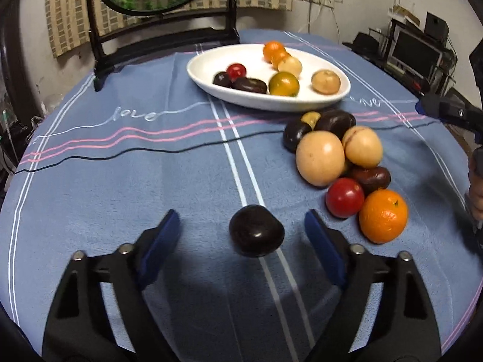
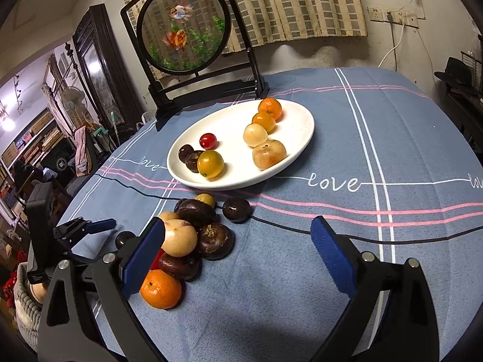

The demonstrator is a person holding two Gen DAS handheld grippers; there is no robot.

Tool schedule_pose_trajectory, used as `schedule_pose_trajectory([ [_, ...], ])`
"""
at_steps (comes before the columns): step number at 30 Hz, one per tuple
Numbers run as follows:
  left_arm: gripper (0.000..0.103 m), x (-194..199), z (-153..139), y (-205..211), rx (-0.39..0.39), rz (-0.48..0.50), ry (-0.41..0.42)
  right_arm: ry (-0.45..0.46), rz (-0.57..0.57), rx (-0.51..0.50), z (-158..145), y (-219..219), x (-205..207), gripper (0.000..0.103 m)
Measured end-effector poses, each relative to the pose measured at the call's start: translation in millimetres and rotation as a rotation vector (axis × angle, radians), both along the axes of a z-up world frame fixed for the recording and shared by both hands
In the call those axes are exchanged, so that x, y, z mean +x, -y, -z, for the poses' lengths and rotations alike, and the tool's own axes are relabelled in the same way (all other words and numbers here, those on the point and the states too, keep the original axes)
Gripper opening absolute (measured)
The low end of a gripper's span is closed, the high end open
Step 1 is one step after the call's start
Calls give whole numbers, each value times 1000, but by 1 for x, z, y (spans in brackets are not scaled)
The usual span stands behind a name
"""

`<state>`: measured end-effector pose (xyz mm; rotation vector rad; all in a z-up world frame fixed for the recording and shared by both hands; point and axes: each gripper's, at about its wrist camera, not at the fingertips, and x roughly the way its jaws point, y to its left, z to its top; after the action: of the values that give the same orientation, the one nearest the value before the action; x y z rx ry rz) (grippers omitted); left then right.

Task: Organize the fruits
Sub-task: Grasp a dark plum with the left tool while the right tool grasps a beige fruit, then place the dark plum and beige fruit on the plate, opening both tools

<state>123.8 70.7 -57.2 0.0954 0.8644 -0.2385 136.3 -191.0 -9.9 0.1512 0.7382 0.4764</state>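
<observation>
Down at the near edge of the counter [image 1: 105,181], the left tongs [image 1: 241,229] stand wide apart around a lone dark fruit [image 1: 256,230], which sits on the blue cloth between the blue pads with clear gaps on both sides — nothing gripped! Just to its right lies the loose pile of fruit [image 1: 338,157]: two pale round ones, several dark ones, a red one [image 1: 344,197] and an orange [image 1: 383,215] nearest the edge, all touching one another. Beyond the pile, toward the far edge, the white oval plate [image 1: 211,69] holds dark fruits and a small red one at its left end, a yellow-green one in the middle, and orange and pale ones to the right. Behind the plate stands a round goldfish screen [image 2: 182,28] on a black stand. Over on the right, the right tongs [image 2: 238,226] hang wide open over bare cloth, holding nothing; their left pad seems to stand just in front of the pile, though contact is hard to judge.
</observation>
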Motion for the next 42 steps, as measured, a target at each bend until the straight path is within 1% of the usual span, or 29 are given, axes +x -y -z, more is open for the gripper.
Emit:
schedule_pose_trajectory([
  [1, 76, 0, 2, 2, 3, 9, -6, 1, -3, -2, 0, -1, 0, 97],
  [5, 72, 1, 6, 10, 23, 40, -18, 2, -10, -9, 1, -3, -1, 97],
  [8, 65, 1, 7, 15, 29, 69, -22, 5, -18, -16, 1, -6, -1, 97],
  [10, 53, 1, 6, 14, 20, 69, -21, 8, -20, -17, 1, -6, -2, 97],
  [12, 47, 1, 6, 12, 13, 59, -22, 9, -27, -11, 2, -8, -2, 97],
  [13, 43, 1, 6, 11, 12, 52, -20, 11, -34, -7, 3, -10, -3, 95],
  [15, 39, 2, 5, 10, 9, 45, -17, 10, -57, -11, 6, -17, -4, 81],
  [16, 36, 1, 4, 9, 7, 43, -14, 0, -82, -22, 8, -25, -4, 72],
  [17, 35, 1, 4, 9, 5, 42, -13, -7, -96, -30, 10, -30, -4, 68],
  [18, 36, 2, 4, 9, 3, 42, -15, -10, -112, -44, 12, -37, -4, 68],
  [23, 35, 2, 4, 9, -4, 51, -15, 29, -161, -150, 18, -72, -9, 67],
  [24, 36, 2, 4, 9, -4, 52, -16, 27, -166, -157, 19, -76, -8, 61],
  [26, 36, 2, 4, 9, -5, 53, -17, 10, -182, -174, 24, -84, -6, 53],
  [27, 36, 3, 4, 9, -7, 53, -17, 1, -186, -181, 27, -86, -4, 47],
  [30, 35, 2, 4, 9, -14, 55, -19, 15, -185, -194, 29, -88, -4, 43],
  [34, 35, 3, 3, 8, -36, 61, -21, 14, -181, -175, 28, -84, -4, 43],
  [36, 35, 2, 0, 8, -45, 64, -9, 23, -169, -136, 21, -75, -5, 43],
  [39, 35, 5, -13, 10, -51, 71, 7, 68, -107, -59, -5, -50, -3, 43],
  [42, 35, 26, -42, 15, -26, 67, 52, 99, -54, -20, -28, -30, 6, 43],
])
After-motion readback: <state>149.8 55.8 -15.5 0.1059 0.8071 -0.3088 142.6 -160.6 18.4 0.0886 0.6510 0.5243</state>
